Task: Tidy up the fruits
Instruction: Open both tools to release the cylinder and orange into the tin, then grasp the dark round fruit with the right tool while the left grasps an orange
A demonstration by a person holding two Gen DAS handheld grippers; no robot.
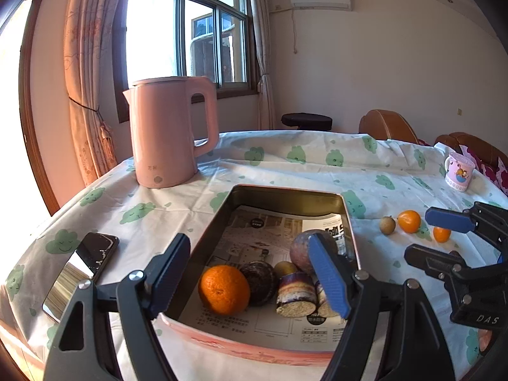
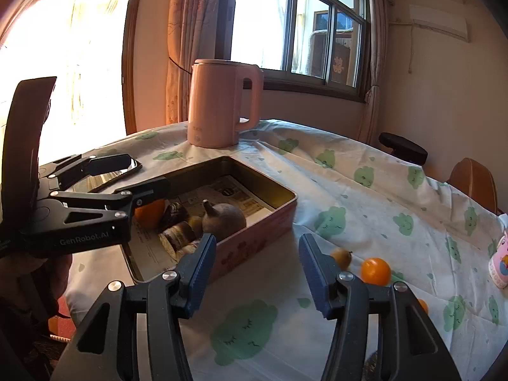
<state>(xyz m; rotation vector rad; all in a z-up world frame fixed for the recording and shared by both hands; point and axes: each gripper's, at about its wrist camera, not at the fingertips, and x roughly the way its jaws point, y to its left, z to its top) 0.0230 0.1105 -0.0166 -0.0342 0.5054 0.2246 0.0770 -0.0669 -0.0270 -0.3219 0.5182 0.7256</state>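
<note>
A pink tin box (image 1: pixel 285 195) (image 2: pixel 254 241) lined with newspaper holds an orange (image 1: pixel 223 289), a dark round fruit (image 1: pixel 258 281), cut sugarcane pieces (image 1: pixel 297 295) and a purple-brown round fruit (image 1: pixel 301 247) (image 2: pixel 225 220). My left gripper (image 1: pixel 250 282) (image 2: pixel 127 174) is open and empty above the box's near end. On the cloth right of the box lie a small brown fruit (image 1: pixel 388 224) (image 2: pixel 341 257), a small orange (image 1: pixel 409 221) (image 2: pixel 375 271) and another small orange (image 1: pixel 441 234) (image 2: pixel 423 306). My right gripper (image 2: pixel 254 273) (image 1: pixel 425 235) is open and empty, just left of these.
A pink kettle (image 1: pixel 168 133) (image 2: pixel 222 104) stands behind the box. A phone (image 1: pixel 81 273) (image 2: pixel 117 171) lies left of the box. A patterned cup (image 1: pixel 458 171) (image 2: pixel 500 265) stands at the far right. Chairs (image 1: pixel 387 125) and a stool (image 1: pixel 306 120) stand beyond the table edge.
</note>
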